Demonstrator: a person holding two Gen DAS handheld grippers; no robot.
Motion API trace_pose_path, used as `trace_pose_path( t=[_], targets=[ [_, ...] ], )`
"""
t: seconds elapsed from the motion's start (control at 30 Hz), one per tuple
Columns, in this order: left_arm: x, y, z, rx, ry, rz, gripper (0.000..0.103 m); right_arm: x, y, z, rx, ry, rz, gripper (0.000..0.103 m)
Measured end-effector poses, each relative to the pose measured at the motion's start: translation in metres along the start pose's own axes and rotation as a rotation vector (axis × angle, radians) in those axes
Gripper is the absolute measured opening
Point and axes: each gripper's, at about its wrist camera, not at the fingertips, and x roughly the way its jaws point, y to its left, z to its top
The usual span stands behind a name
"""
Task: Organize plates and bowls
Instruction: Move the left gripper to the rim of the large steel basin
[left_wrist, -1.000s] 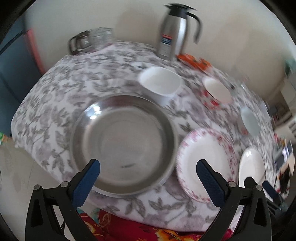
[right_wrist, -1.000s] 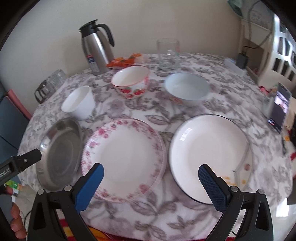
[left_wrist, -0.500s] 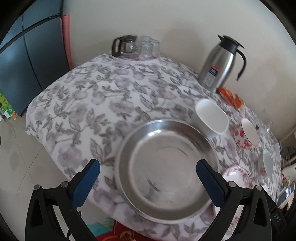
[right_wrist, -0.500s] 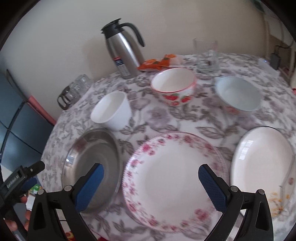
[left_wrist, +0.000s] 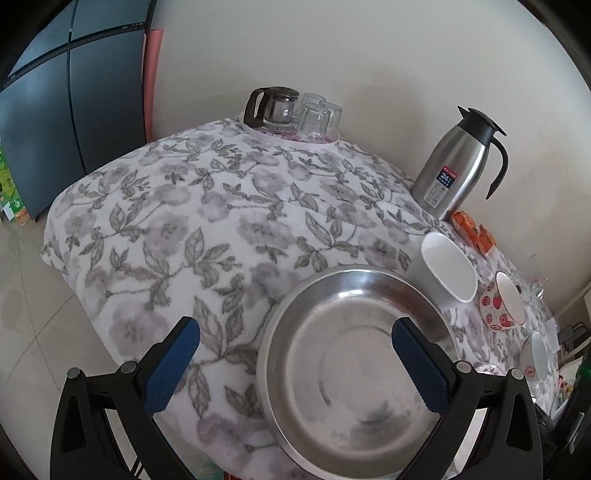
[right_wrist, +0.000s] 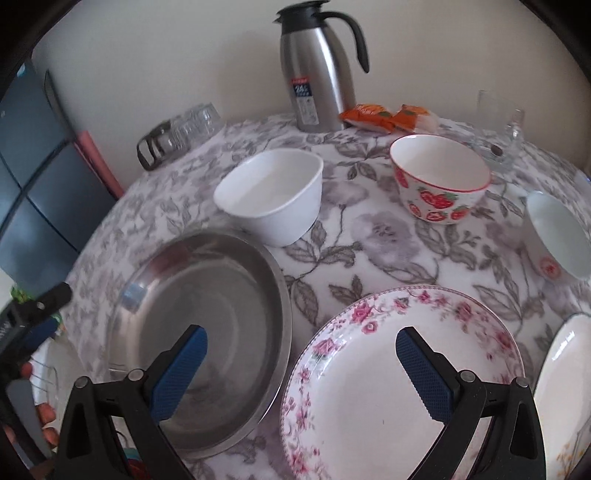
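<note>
A wide steel basin (left_wrist: 354, 373) (right_wrist: 207, 332) sits at the table's near left edge. My left gripper (left_wrist: 295, 350) is open just before its left rim, nothing held. Behind the basin stands a white bowl (left_wrist: 448, 271) (right_wrist: 273, 195), then a strawberry bowl (left_wrist: 504, 304) (right_wrist: 439, 181) and a pale bowl (right_wrist: 557, 232). A pink-flowered plate (right_wrist: 399, 384) lies right of the basin. My right gripper (right_wrist: 301, 354) is open over the gap between basin and flowered plate. A white dark-rimmed plate (right_wrist: 565, 387) shows at the right edge.
A steel thermos jug (left_wrist: 458, 166) (right_wrist: 317, 70) stands by the wall with orange snack packets (right_wrist: 384, 116) beside it. A glass teapot and upturned glasses (left_wrist: 295, 110) fill the far corner. A drinking glass (right_wrist: 498, 122) is far right. The floral cloth (left_wrist: 207, 206) drapes the table. A dark fridge (left_wrist: 55, 99) stands left.
Both grippers have swung left and closer: the basin has slid right in the left view, and the right view now centres on basin and flowered plate. Both stay open.
</note>
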Motion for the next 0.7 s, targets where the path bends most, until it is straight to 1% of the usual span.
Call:
trace_pose_path(
  t=[0.07,0.13,0.2,0.27,0.33,0.47,0.57,0.6,0.7],
  targets=[
    [0.005,0.002,-0.001,0.004,0.012,-0.017,0.103,0.009,-0.002,0.001,0.007,0.013,-0.001,0.103],
    [0.012,0.004,-0.001,-0.004,0.042,-0.048,0.103,0.015,-0.006,0.003,0.031,0.017,0.003,0.103],
    [0.017,0.006,-0.003,-0.009,0.051,-0.047,0.103,0.019,-0.009,0.005,0.039,0.014,-0.001,0.102],
    [0.022,0.006,-0.004,0.005,0.056,-0.027,0.103,0.020,-0.009,0.007,0.034,0.006,-0.006,0.099],
    [0.029,0.007,-0.005,0.007,0.084,-0.014,0.103,0.023,-0.007,0.010,0.026,0.000,-0.010,0.092],
    [0.037,0.012,-0.009,-0.016,0.111,-0.018,0.103,0.030,-0.004,0.015,0.015,-0.001,0.000,0.085],
    [0.042,0.014,-0.010,-0.028,0.125,-0.023,0.103,0.033,0.002,0.017,-0.012,-0.006,-0.017,0.081],
    [0.044,0.015,-0.010,-0.035,0.133,-0.025,0.103,0.033,0.004,0.018,-0.022,-0.009,-0.006,0.078],
    [0.051,0.018,-0.013,-0.059,0.160,-0.032,0.103,0.034,0.007,0.019,-0.035,-0.012,0.004,0.073]
  ],
)
